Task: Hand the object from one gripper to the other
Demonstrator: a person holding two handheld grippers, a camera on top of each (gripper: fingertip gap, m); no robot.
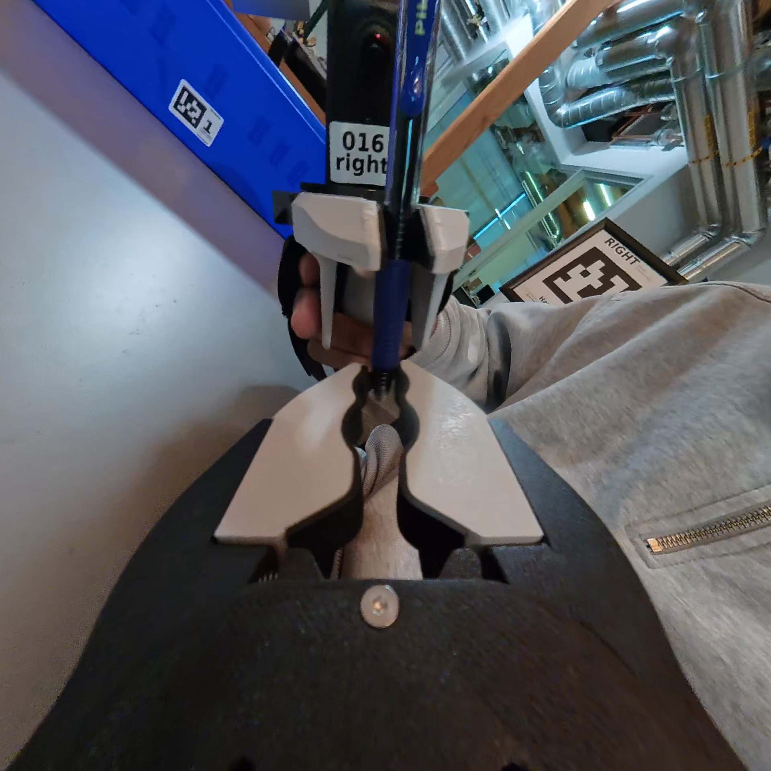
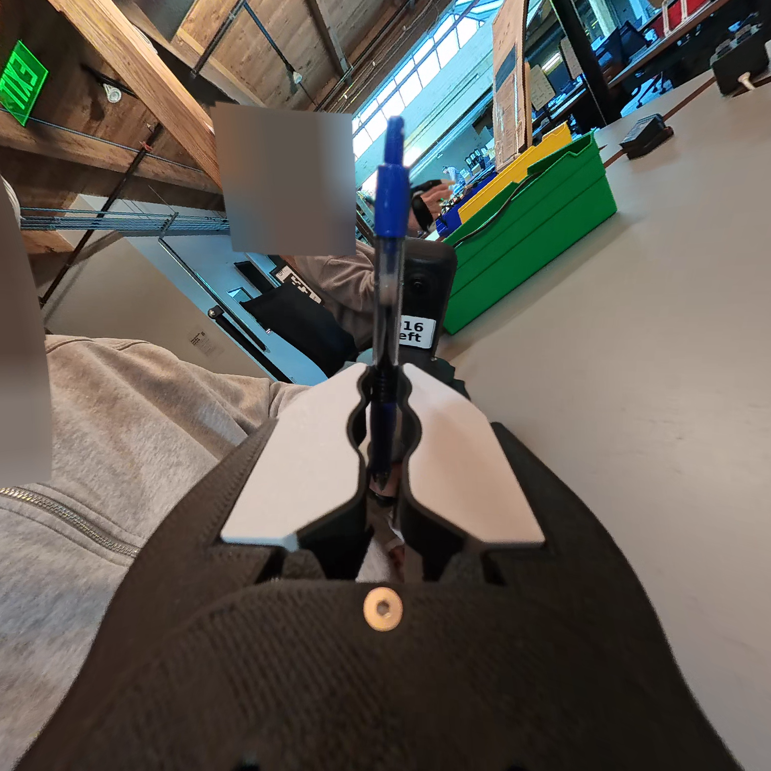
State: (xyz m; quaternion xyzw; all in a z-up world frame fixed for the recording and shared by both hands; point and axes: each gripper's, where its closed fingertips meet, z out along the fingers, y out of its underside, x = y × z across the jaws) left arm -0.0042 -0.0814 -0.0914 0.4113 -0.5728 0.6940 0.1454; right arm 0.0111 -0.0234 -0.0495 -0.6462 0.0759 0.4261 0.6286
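A blue pen [image 1: 389, 308] with a clear barrel stands between both grippers. My left gripper [image 1: 381, 371] has its fingertips closed on the pen's lower end, by the black ribbed part. The right gripper [image 1: 398, 238] faces me just beyond, shut on the pen higher up, and the barrel runs on past its black camera body. In the right wrist view my right gripper [image 2: 384, 375] is shut on the pen [image 2: 391, 200]. The blue cap end sticks up and the writing tip lies between the fingers. The left gripper's black body [image 2: 429, 288] shows right behind the pen, its fingers hidden.
A grey table [image 2: 626, 396] carries a green bin [image 2: 538, 242] with a yellow bin [image 2: 513, 167] behind it and a small black object [image 2: 644, 135]. A blue bin [image 1: 167, 71] and a framed marker card [image 1: 592, 271] stand near. The grey-sleeved arm [image 1: 605, 396] is close on the right.
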